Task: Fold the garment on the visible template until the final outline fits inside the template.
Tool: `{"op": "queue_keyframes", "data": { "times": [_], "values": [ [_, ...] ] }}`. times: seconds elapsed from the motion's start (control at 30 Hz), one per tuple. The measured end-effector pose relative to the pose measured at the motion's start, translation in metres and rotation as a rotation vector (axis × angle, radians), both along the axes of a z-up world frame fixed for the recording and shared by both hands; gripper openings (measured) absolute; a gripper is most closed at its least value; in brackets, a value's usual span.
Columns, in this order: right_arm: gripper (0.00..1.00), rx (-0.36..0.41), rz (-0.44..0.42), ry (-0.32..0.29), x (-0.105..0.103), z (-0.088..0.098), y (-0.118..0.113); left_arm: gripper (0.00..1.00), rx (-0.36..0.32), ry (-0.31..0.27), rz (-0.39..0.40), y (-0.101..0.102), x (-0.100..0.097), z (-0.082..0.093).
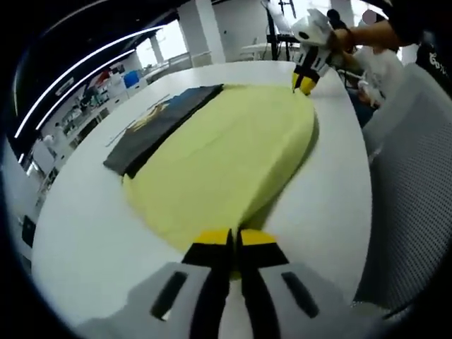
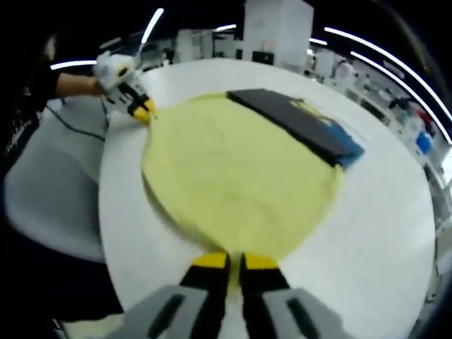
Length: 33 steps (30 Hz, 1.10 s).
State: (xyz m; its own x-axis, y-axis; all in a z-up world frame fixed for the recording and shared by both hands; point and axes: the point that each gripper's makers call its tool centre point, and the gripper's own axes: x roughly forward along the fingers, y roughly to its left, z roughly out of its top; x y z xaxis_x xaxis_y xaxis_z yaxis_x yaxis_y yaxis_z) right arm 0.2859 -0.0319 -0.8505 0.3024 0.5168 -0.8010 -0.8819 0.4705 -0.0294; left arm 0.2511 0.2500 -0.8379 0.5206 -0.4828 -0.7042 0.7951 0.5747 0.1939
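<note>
A yellow garment (image 1: 226, 159) is spread on a white table (image 1: 85, 233), overlapping a dark template (image 1: 159, 123). Its near edge is pinched by the left gripper (image 1: 233, 240), jaws closed; its opposite edge is clamped by the right gripper (image 2: 234, 261).

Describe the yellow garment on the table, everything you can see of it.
The yellow garment is a pale, soft-looking cloth spread flat on the white table, its outline rounded, its surface smooth with faint creases. One edge overlaps a dark rectangular template with blue and yellow markings. The left gripper is closed on the near edge in its own view, the right gripper likewise pinches the opposite edge. No sleeves or collar can be made out.
</note>
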Motion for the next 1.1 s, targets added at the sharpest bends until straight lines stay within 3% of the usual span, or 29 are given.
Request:
{"op": "queue_keyframes", "data": {
  "times": [0.3, 0.6, 1.1],
  "values": [
    [0.00, -0.025, 0.047, -0.004, -0.010, 0.001, 0.000, 0.00, -0.002, -0.002, 0.026, 0.004, -0.001, 0.006],
    [0.00, 0.020, 0.023, 0.016, -0.024, 0.008, 0.001, 0.00, 0.011, 0.024, 0.028, 0.005, -0.011, 0.000],
    [0.00, 0.096, -0.024, 0.043, -0.051, 0.021, 0.005, 0.00, 0.003, 0.055, 0.048, 0.002, -0.035, 0.007]
  ]
}}
